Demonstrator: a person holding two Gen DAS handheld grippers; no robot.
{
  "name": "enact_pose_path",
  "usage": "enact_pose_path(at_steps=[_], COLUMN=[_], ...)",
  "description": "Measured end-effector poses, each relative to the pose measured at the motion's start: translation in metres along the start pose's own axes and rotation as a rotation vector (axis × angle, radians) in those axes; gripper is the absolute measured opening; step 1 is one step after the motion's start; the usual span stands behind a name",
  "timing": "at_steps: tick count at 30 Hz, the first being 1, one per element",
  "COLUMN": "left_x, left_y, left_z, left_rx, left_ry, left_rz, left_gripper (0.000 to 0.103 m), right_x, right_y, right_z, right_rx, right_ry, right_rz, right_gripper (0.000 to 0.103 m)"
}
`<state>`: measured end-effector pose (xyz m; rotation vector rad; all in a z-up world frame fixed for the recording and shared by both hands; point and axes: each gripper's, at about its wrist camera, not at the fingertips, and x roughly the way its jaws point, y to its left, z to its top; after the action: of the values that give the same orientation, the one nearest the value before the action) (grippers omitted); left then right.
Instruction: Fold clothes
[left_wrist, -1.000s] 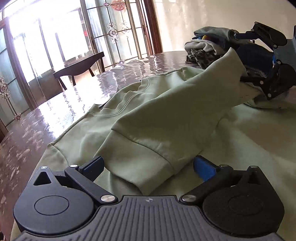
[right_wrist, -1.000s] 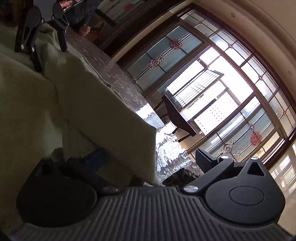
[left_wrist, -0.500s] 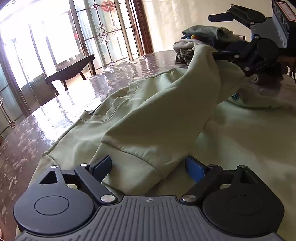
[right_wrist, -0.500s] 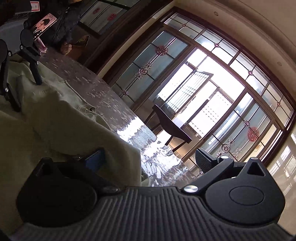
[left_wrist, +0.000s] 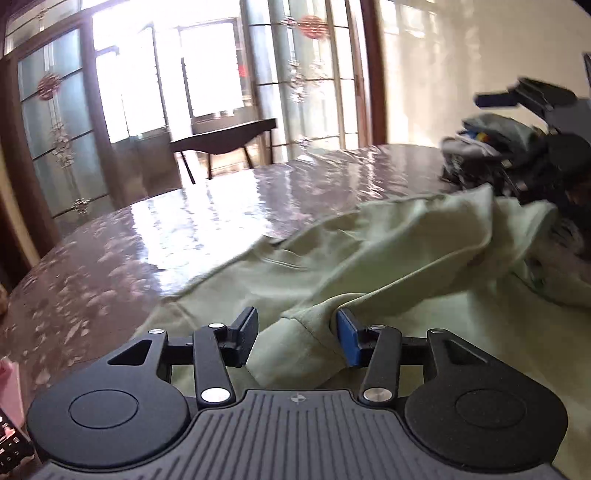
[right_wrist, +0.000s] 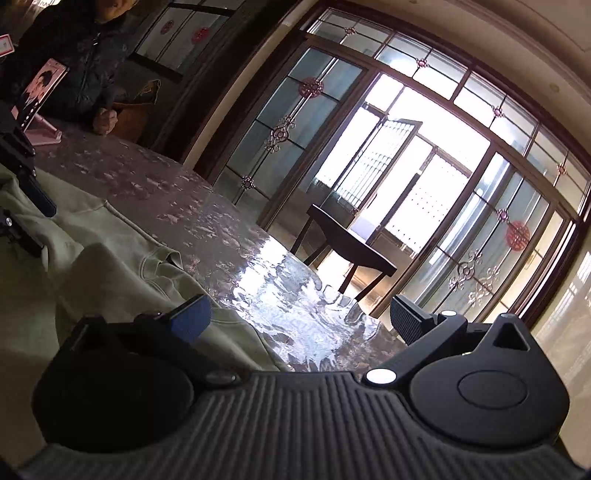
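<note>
The green sweatshirt (left_wrist: 369, 258) lies spread on the shiny surface (left_wrist: 192, 225), one sleeve drawn across its body. The left gripper (left_wrist: 297, 338) is part-closed around the cuff; the right gripper (right_wrist: 299, 317) gapes empty. Folding looks only partway; other clothes (left_wrist: 491, 147) sit piled beyond.

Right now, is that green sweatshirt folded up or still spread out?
Partly folded. The sweatshirt lies mostly flat on the table, with one sleeve drawn across its body and its cuff between the left gripper jaws.
</note>
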<state>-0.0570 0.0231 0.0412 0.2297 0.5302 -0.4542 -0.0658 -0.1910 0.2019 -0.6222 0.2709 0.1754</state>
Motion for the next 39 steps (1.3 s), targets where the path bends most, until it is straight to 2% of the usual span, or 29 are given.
enact_pose_path(at_steps=[5,7,11,14,16,17,19,21,22,23,26,30,33,36,39], left_x=[0.010,0.012,0.016,0.023,0.026,0.026,0.026,0.021,0.018,0.016,0.010,0.005,0.003,-0.002,-0.010], left_y=[0.026,0.032,0.039,0.036,0.031,0.029,0.024,0.019,0.017,0.016,0.014,0.013,0.012,0.010,0.004], left_z=[0.006,0.008,0.012,0.015,0.016,0.017,0.018,0.019,0.019,0.020,0.021,0.018,0.012,0.002,0.000], left_rx=[-0.051,-0.053,-0.064,-0.038,-0.016,-0.006,0.015,0.037,0.051,0.065,0.100,0.099,0.091,0.070,0.114], left_ry=[0.056,0.066,0.079,0.092,0.101,0.101,0.101,0.095,0.094,0.094,0.098,0.108,0.114,0.107,0.088], left_rz=[0.053,0.057,0.036,0.030,0.031,0.035,0.048,0.073,0.090,0.108,0.153,0.164,0.153,0.098,-0.005], left_gripper=[0.050,0.054,0.054,0.054,0.054,0.054,0.054,0.054,0.054,0.054,0.054,0.054,0.054,0.055,0.069], right_x=[0.016,0.007,-0.024,-0.054,-0.060,-0.059,-0.052,-0.037,-0.031,-0.025,-0.029,-0.061,-0.083,-0.097,-0.107], right_y=[0.002,0.003,0.012,0.034,0.057,0.070,0.087,0.089,0.083,0.081,0.089,0.095,0.085,0.074,0.069], right_z=[0.009,0.004,-0.007,-0.016,-0.021,-0.024,-0.028,-0.027,-0.025,-0.025,-0.022,-0.016,-0.021,-0.041,-0.060], right_rx=[0.031,0.041,0.050,-0.053,-0.178,-0.237,-0.306,-0.275,-0.230,-0.217,-0.284,-0.365,-0.331,-0.288,-0.276], right_ry=[0.031,0.014,-0.049,-0.080,-0.018,0.007,0.061,0.128,0.161,0.181,0.168,0.113,0.144,0.216,0.283], right_rz=[0.013,0.026,0.077,0.174,0.213,0.198,0.162,0.150,0.165,0.175,0.137,0.056,0.059,0.087,0.077], right_gripper=[0.102,0.102,0.102,0.102,0.102,0.102,0.083,0.024,0.010,0.006,0.006,0.005,0.004,0.004,0.004])
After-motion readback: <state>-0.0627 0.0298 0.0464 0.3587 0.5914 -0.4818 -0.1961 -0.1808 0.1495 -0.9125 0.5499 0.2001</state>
